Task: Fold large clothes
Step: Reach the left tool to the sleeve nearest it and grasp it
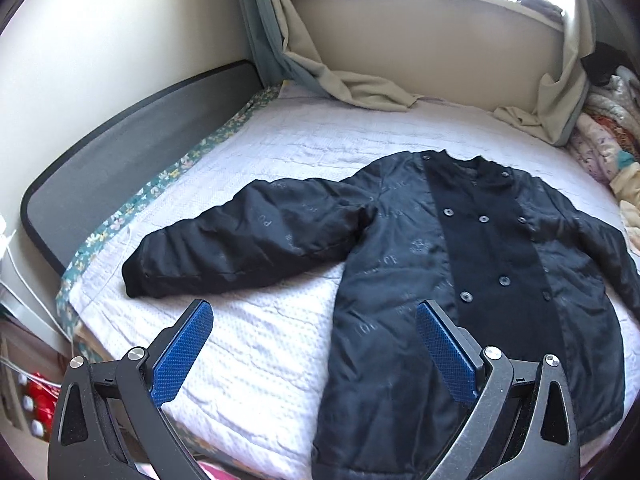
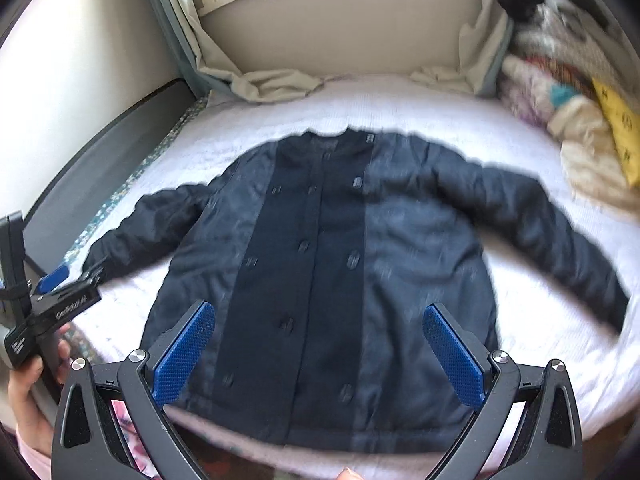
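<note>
Left wrist view: a black jacket (image 1: 460,264) is seen spread flat, buttons up, on the bed (image 1: 280,140), collar toward the window-side edge.
Both the left gripper (image 1: 314,354) and right gripper (image 2: 320,356) are held released above the hem; the headboard-side sleeve (image 1: 240,240) is judged nearer the left one.

Left wrist view: looks forward and down along the left gripper (image 1: 314,354) from the near edge of the bed (image 1: 280,132), facing the window wall, aimed left of the jacket (image 1: 400,264). Right wrist view: same direction, centred over the jacket (image 2: 340,280) from above its hem, motion-blurred; the left gripper (image 2: 60,280) appears at its left edge. Shared: jacket, bed, headboard (image 1: 120,168), curtains (image 2: 256,84).
</note>
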